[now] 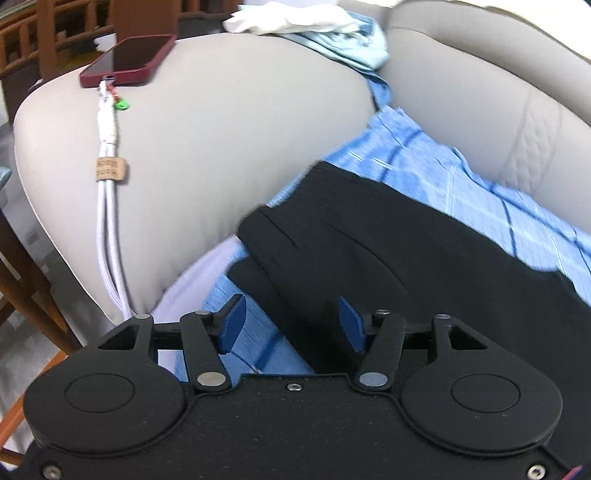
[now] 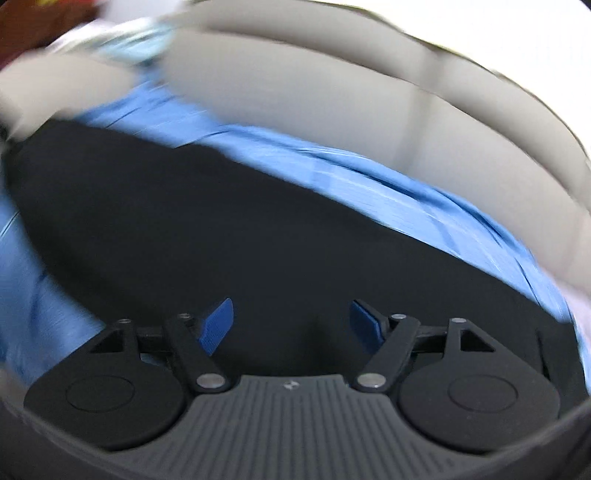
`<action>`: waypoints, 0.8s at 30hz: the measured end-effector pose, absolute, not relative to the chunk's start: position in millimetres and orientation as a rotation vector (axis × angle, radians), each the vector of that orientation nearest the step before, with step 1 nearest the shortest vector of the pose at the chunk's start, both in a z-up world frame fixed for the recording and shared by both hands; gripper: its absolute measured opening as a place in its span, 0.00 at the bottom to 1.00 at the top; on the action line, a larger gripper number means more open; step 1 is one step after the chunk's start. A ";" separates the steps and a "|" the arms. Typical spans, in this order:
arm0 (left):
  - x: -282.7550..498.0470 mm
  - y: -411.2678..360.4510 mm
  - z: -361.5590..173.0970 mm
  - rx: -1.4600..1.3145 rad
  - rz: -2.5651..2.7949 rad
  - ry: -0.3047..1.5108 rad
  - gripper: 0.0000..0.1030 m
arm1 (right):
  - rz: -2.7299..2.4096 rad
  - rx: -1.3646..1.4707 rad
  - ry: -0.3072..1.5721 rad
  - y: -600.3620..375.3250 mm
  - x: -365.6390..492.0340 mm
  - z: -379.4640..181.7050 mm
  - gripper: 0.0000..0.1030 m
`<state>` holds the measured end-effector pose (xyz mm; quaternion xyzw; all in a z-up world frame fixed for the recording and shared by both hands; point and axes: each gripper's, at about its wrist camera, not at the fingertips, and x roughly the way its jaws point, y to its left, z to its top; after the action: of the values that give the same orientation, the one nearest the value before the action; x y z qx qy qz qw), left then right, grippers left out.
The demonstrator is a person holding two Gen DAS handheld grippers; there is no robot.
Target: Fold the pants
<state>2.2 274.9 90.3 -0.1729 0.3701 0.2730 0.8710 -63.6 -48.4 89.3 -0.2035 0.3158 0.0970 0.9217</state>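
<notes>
Black pants (image 1: 388,240) lie flat on a blue checked cloth (image 1: 406,155) spread over a beige sofa seat. My left gripper (image 1: 291,325) is open, hovering just above the pants' near left end, where folded edges show. In the right wrist view the pants (image 2: 221,229) fill the middle, blurred by motion. My right gripper (image 2: 291,325) is open and empty, close above the black fabric. The blue cloth (image 2: 369,184) shows beyond and to the left of the pants.
A red phone (image 1: 129,59) lies on the sofa armrest (image 1: 221,129) with a white cable (image 1: 109,184) hanging down. White and light-blue clothes (image 1: 314,26) sit at the back. Wooden furniture (image 1: 33,37) stands at left. The sofa backrest (image 2: 369,92) rises behind.
</notes>
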 end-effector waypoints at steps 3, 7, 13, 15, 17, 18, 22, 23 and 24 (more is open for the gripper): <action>11.4 289.8 84.8 -0.361 0.579 0.795 0.34 | 0.298 -0.516 0.620 -11.0 -73.1 74.8 0.80; 20.1 305.6 73.6 -0.399 0.572 0.828 0.29 | 0.360 -0.569 0.597 16.2 -79.5 67.1 0.80; 23.8 319.8 63.8 -0.469 0.572 0.819 0.36 | 0.378 -0.574 0.565 33.7 -75.9 56.1 0.80; 23.9 320.9 64.5 -0.463 0.583 0.809 0.21 | 0.370 -0.562 0.544 36.7 -70.4 53.6 0.78; 23.5 319.7 68.1 -0.420 0.605 0.799 0.12 | 0.370 -0.540 0.531 38.9 -67.9 50.8 0.69; 23.8 318.2 70.3 -0.403 0.607 0.788 0.07 | 0.375 -0.522 0.531 41.0 -66.0 49.9 0.58; 19.0 307.3 84.5 -0.257 0.662 0.735 0.01 | 0.375 -0.511 0.541 46.7 -69.2 54.5 0.11; 15.9 305.3 88.8 -0.214 0.668 0.716 0.01 | 0.380 -0.505 0.546 45.4 -72.0 57.1 0.10; 13.3 305.5 92.5 -0.189 0.668 0.705 0.01 | 0.387 -0.491 0.561 43.5 -74.9 59.8 0.09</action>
<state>13.3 305.5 92.5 -0.0909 0.3383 0.3205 0.8801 -74.9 43.5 59.8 -0.2382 0.2723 0.1881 0.9131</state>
